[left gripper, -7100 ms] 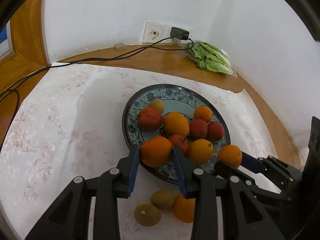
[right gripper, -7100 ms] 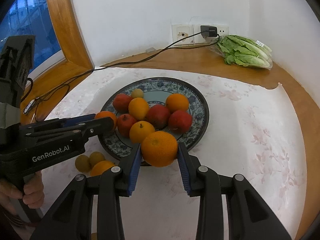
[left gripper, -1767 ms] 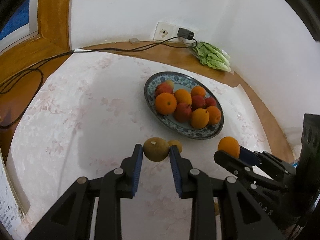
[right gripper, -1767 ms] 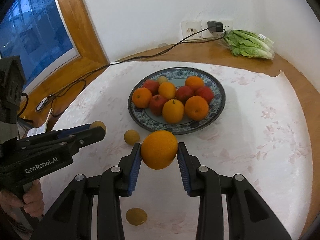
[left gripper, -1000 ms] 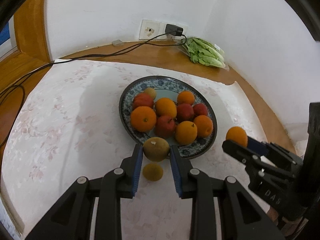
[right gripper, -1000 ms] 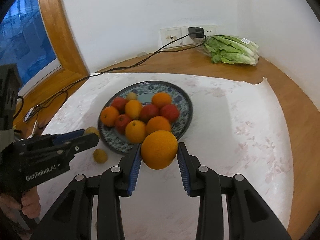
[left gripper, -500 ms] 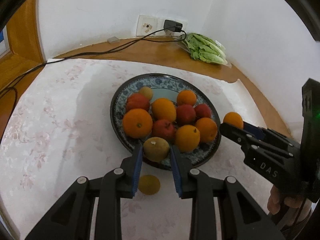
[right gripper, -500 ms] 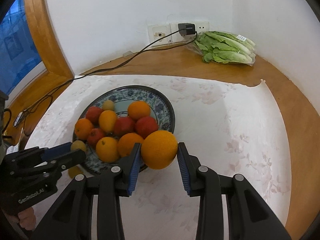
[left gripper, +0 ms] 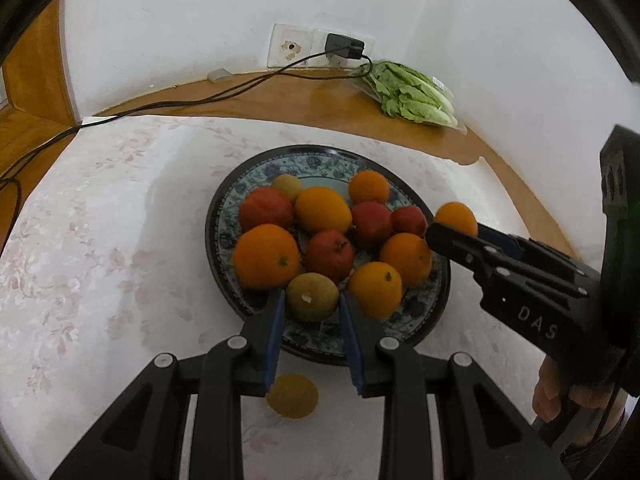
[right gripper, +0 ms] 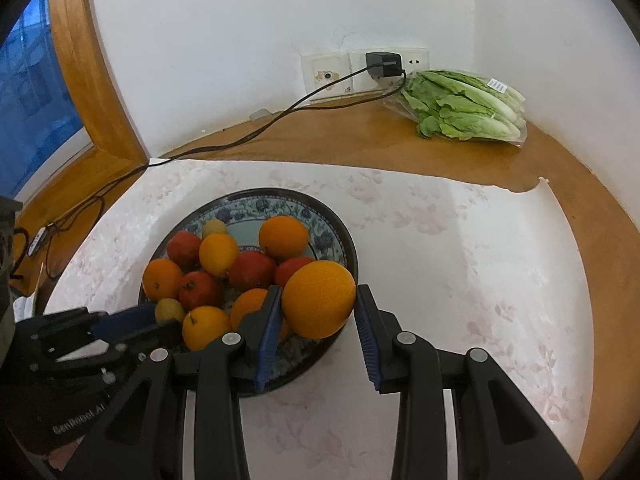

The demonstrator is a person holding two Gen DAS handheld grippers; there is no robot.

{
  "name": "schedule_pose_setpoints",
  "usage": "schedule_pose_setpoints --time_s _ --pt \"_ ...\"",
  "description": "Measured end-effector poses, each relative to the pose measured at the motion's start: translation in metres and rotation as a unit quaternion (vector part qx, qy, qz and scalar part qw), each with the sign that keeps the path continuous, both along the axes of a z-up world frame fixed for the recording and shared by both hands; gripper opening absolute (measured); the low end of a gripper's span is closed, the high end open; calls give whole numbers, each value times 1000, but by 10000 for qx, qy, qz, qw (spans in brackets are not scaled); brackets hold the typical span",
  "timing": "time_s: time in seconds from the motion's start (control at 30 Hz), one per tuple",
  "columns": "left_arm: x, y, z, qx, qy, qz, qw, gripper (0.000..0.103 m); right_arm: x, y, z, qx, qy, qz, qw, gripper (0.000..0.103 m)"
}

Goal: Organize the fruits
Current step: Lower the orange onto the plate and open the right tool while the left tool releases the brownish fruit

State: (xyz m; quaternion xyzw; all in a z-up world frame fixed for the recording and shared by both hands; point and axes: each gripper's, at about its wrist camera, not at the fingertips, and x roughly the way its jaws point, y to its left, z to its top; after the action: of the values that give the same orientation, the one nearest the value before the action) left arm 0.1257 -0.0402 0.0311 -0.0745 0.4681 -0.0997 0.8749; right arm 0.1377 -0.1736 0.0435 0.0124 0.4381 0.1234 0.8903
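Kiwi (left gripper: 312, 297) clamped in left gripper (left gripper: 312, 320) over plate (left gripper: 424, 320) edge, crowded fruit behind; right gripper (right gripper: 318, 332) clamps orange (right gripper: 319, 299) above rim.

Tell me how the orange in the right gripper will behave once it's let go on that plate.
The orange is round and smooth, so it will probably roll. The plate is already crowded, so neighbouring fruit may stop it, or its nearness to the rim may let it roll off.

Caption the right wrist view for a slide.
Right gripper holds an orange over the filled plate's near rim.
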Motion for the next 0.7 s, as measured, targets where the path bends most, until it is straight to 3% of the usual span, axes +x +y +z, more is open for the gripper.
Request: schedule_pose_setpoints --time_s 0.27,0.7 --pt "0 -1 -1 13 -18 -21 10000 29 14 2 0 119 35 1 9999 37" --pt "2 -3 -1 17 -13 -38 10000 29 46 14 -5 -165 58 46 9998 37"
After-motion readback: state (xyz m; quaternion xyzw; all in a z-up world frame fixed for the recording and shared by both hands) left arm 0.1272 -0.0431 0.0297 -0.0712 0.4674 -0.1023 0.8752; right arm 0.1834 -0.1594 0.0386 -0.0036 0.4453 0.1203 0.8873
